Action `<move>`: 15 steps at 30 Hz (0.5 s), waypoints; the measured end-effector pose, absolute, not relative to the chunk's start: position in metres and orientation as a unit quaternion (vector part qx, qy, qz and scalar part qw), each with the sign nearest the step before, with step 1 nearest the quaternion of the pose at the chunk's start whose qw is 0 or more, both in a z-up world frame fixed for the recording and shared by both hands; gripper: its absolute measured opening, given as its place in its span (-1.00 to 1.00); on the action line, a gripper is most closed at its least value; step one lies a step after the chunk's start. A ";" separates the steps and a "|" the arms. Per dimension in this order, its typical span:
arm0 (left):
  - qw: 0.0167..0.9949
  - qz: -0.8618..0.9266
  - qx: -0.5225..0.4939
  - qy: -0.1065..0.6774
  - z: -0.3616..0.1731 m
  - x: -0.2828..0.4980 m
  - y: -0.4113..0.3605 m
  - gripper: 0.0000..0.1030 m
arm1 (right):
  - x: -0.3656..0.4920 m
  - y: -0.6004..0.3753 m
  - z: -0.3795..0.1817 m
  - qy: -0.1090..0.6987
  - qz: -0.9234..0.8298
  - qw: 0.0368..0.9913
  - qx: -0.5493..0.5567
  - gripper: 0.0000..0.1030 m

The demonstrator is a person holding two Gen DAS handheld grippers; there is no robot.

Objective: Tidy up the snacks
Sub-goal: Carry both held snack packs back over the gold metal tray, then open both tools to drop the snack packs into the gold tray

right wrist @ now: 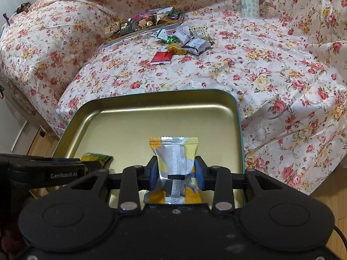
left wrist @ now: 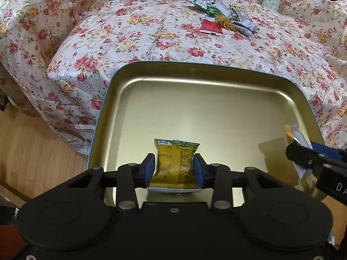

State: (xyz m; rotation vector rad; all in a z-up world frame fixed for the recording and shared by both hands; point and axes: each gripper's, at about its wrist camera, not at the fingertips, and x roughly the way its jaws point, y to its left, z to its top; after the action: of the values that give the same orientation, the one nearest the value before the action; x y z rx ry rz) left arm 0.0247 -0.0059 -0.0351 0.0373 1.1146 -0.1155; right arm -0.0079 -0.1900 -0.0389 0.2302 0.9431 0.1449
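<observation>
Your left gripper (left wrist: 174,167) pinches a crinkled yellow-and-green snack packet (left wrist: 176,164) between its blue pads, just over the smooth, brassy floor of a shallow metal tray (left wrist: 195,73) with rounded corners. Your right gripper (right wrist: 177,170) is clamped on a glossy silver-and-yellow sachet (right wrist: 174,164) with serrated ends, over the same tray. Beyond, on the wrinkled floral cloth (left wrist: 151,43), lies a loose heap of foil wrappers (left wrist: 227,19) and a flat red packet (left wrist: 210,27).
</observation>
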 end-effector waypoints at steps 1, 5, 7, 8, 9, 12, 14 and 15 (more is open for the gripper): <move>0.847 -0.054 0.020 0.529 -0.035 0.024 -0.006 -0.06 | -0.008 -0.190 -0.039 0.454 0.070 0.881 0.110 -0.28; 0.846 -0.055 0.023 0.530 -0.035 0.025 -0.007 -0.02 | -0.007 -0.189 -0.040 0.459 0.070 0.879 0.109 -0.28; 0.847 -0.054 0.026 0.527 -0.034 0.024 -0.007 -0.02 | -0.006 -0.190 -0.041 0.460 0.070 0.879 0.108 -0.28; 0.848 -0.053 0.027 0.527 -0.033 0.024 -0.007 -0.02 | -0.006 -0.190 -0.041 0.460 0.071 0.878 0.108 -0.28; 0.849 -0.052 0.029 0.525 -0.032 0.024 -0.008 -0.02 | -0.006 -0.189 -0.041 0.461 0.071 0.878 0.107 -0.28; 0.852 -0.051 0.032 0.520 -0.031 0.023 -0.009 -0.02 | -0.006 -0.189 -0.041 0.461 0.072 0.878 0.105 -0.28; 0.853 -0.051 0.033 0.519 -0.031 0.023 -0.009 -0.01 | -0.006 -0.189 -0.041 0.461 0.072 0.878 0.104 -0.27; 0.853 -0.050 0.033 0.518 -0.030 0.023 -0.009 -0.01 | -0.006 -0.189 -0.041 0.461 0.072 0.878 0.104 -0.27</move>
State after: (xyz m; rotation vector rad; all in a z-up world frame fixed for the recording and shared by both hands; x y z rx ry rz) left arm 0.0229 -0.0088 -0.0303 0.0702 1.0898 -0.1057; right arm -0.0059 -0.1889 -0.0406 0.2165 0.9611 0.1499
